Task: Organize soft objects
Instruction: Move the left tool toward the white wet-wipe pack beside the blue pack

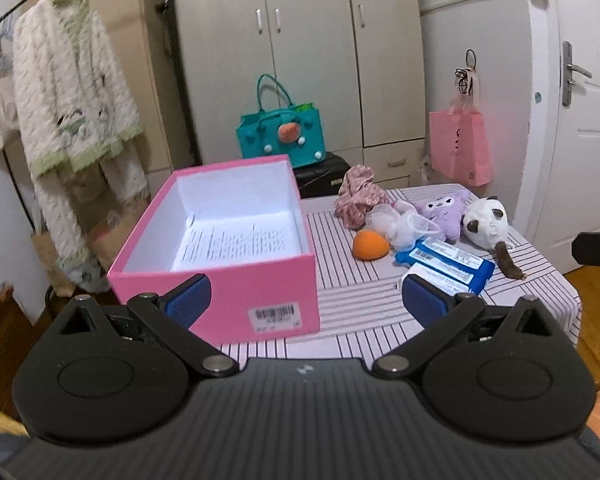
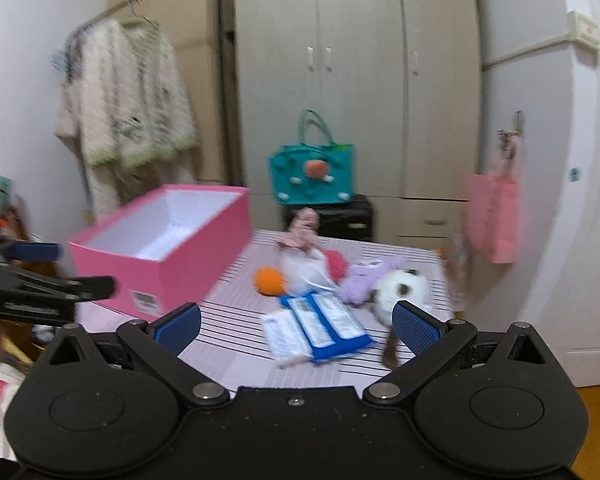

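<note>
Two grippers, left (image 1: pixel 306 300) and right (image 2: pixel 296 326), hover with fingers apart; pink box (image 1: pixel 236 300) empty, soft toys (image 1: pixel 460 216) unsorted on tabletop (image 1: pixel 352 280).

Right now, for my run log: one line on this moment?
left gripper: open | right gripper: open | pink box: no toys inside | soft items: on table

Left gripper (image 1: pixel 307 302): black body, two blue ribbed fingers (image 1: pixel 190 302) spread wide apart, nothing between them. Held level and facing forward. Also seen from the side at the left edge of the right wrist view (image 2: pixel 60 272), where one blue pad and a black linkage arm project rightward.

Right gripper (image 2: pixel 296 328): same build, blue fingers (image 2: pixel 418 328) spread wide, nothing held. Its dark edge shows at the far right of the left wrist view (image 1: pixel 598 248).
</note>
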Action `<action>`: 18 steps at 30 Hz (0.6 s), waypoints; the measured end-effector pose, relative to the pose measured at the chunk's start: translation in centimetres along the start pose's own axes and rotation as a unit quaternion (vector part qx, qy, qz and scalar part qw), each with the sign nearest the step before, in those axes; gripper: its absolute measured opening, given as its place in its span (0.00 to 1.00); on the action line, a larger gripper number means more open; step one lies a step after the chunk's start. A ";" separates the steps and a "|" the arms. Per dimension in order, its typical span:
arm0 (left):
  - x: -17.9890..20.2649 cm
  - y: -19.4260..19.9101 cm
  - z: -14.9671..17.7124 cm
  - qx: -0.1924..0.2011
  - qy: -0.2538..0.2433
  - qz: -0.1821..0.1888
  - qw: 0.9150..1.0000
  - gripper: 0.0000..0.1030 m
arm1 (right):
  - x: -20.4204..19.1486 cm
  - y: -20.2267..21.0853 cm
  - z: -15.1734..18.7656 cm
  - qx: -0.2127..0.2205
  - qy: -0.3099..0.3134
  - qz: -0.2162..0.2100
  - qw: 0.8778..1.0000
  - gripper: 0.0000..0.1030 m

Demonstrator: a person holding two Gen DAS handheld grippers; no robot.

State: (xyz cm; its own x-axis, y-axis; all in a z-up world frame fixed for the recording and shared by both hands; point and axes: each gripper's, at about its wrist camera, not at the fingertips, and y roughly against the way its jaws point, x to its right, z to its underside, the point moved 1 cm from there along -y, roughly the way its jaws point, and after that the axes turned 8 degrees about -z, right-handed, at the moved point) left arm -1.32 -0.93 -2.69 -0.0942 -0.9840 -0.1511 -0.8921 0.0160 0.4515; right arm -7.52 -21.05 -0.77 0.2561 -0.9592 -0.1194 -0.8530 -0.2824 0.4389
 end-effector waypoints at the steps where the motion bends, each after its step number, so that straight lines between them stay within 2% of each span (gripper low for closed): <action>1: 0.3 -0.2 -0.2 0.006 -0.007 0.001 1.000 1.00 | 0.2 -0.1 0.1 0.006 -0.001 -0.011 1.000 1.00; 6: 2.0 -2.1 -0.7 0.012 -0.032 0.003 0.999 1.00 | 1.1 -1.6 2.1 0.059 0.036 -0.028 0.997 1.00; 7: 2.2 -2.4 -0.8 0.013 -0.033 0.008 0.999 1.00 | 1.3 -2.4 2.4 0.054 0.037 -0.031 0.997 1.00; 12: 3.3 -3.8 -1.4 0.025 -0.025 0.083 0.996 1.00 | 2.6 -6.4 3.6 0.006 0.006 -0.040 0.999 1.00; 16: 5.2 -5.5 -2.2 0.016 -0.050 0.096 0.994 0.97 | 2.7 -8.5 4.3 -0.020 0.011 -0.048 0.999 0.96; 18: 6.1 -6.6 -2.5 -0.002 -0.058 0.110 0.992 0.92 | 2.8 -9.3 4.8 -0.032 0.003 -0.058 0.998 0.91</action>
State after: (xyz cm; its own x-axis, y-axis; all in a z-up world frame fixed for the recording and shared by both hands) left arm 5.09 -7.45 -4.36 -0.3372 -0.9296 -0.1485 -0.8426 0.2277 0.4880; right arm -1.06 -21.14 -9.48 0.3543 -0.9201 -0.1668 -0.7871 -0.3897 0.4781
